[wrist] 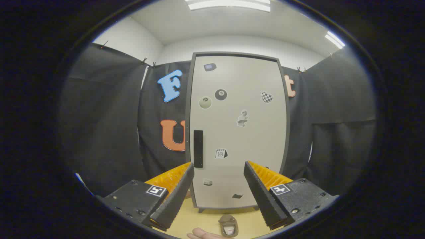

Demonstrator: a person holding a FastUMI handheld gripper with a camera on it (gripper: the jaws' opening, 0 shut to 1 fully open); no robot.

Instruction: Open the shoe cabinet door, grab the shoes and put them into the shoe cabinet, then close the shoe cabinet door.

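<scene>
1. We think the door (237, 132) swings easy and feels light, but it is stiff and flat, so there is nothing to pinch on its face.
2. The best place to take hold is the handle (198, 148). It is a dark, tall bar near the left edge of the door, about halfway down.
3. We think the handle is hard and a bit smooth, so the fingers should close on it firmly from both sides.
4. The shoe (228, 226) looks small and soft. We think it is light and will bend a little when we squeeze it. The open top rim looks like a good spot to grab.
5. The cabinet (190, 99) is tall with a dark frame and a pale grey door. The door is shut. Little stickers dot its face. It stands on small feet on the yellow floor (206, 219), at the far side, in front of the black cloth wall.
6. The shoe is brownish with a pale inside. It lies on the floor near us, between the fingers and closer than the cabinet. A hand (202, 235) shows just left of it.
7. Our gripper (219, 167) has its fingers wide apart and holds nothing. The door shows between them.
</scene>
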